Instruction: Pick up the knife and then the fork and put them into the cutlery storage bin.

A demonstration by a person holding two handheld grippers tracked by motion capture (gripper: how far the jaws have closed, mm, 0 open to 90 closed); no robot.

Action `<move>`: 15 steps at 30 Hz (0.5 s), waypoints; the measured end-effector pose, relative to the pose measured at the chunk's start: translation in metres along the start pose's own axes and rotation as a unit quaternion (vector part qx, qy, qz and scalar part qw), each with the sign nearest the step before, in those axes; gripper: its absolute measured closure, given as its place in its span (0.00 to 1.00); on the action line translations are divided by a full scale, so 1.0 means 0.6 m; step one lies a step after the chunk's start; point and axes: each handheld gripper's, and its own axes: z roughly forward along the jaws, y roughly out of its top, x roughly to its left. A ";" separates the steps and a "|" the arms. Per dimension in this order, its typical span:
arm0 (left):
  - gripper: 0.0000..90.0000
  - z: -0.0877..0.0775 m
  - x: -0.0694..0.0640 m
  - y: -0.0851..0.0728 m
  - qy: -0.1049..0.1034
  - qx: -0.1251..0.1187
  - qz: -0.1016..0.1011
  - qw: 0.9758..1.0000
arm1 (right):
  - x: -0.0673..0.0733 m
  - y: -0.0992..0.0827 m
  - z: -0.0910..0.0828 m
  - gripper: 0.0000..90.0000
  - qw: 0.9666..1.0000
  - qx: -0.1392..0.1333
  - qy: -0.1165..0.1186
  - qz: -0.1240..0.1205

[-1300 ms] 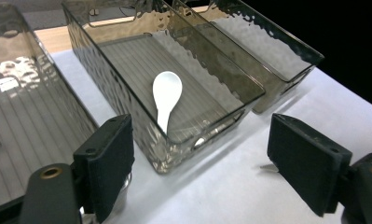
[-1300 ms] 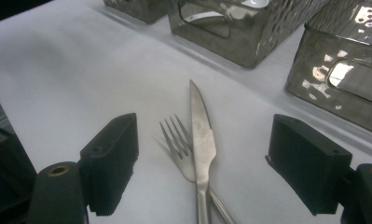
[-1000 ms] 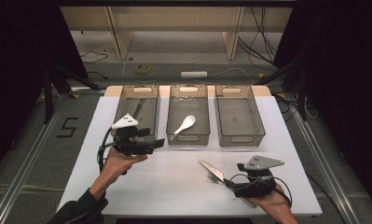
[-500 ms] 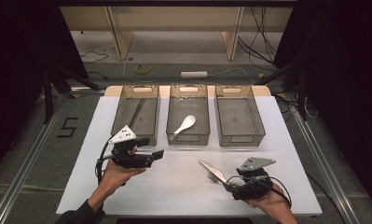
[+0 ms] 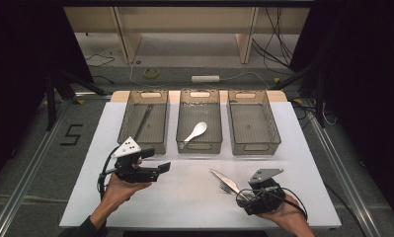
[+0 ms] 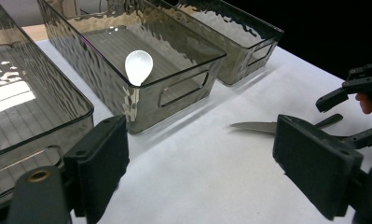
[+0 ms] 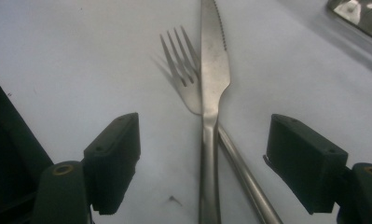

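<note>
Here, a person sits at a white table (image 5: 194, 197) holding a two-jaw gripper in each hand, apparently sorting cutlery into three clear bins set side by side at the far edge. The right gripper (image 7: 207, 158) hovers low over a knife (image 7: 214, 93) and a fork (image 7: 181, 70), its jaws spread wide with both handles between them, nothing pinched yet. The knife lies across the fork, which likely makes a clean grab of just one harder. In the high view, this cutlery sits near the table's front right, just beside the right gripper (image 5: 246, 195). The left gripper (image 5: 157, 168) is held above the table in front of the left bin (image 5: 128, 140), jaws also wide apart and empty, probably waiting. The middle bin (image 5: 184, 148) holds a white spoon (image 5: 195, 132); the left bin holds a thin dark utensil (image 5: 144, 121), and the right bin (image 5: 273, 143) looks empty, perhaps meant for the remaining pieces.
</note>
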 end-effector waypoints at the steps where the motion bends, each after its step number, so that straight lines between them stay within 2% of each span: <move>1: 0.19 -0.001 -0.001 0.000 0.000 0.000 0.002 1.000 | 0.000 0.000 0.001 0.31 1.000 0.004 -0.001 0.000; 8: 0.19 -0.005 -0.006 -0.005 0.001 -0.003 0.004 1.000 | -0.002 0.001 0.010 0.36 0.998 0.053 -0.002 -0.015; 11: 0.19 -0.005 -0.009 -0.007 0.001 -0.004 0.008 1.000 | -0.001 0.002 0.011 0.41 0.996 0.079 0.006 -0.025; 15: 0.19 -0.006 -0.011 -0.012 0.002 -0.001 0.010 1.000 | 0.001 0.008 0.015 0.49 0.993 0.109 0.001 -0.036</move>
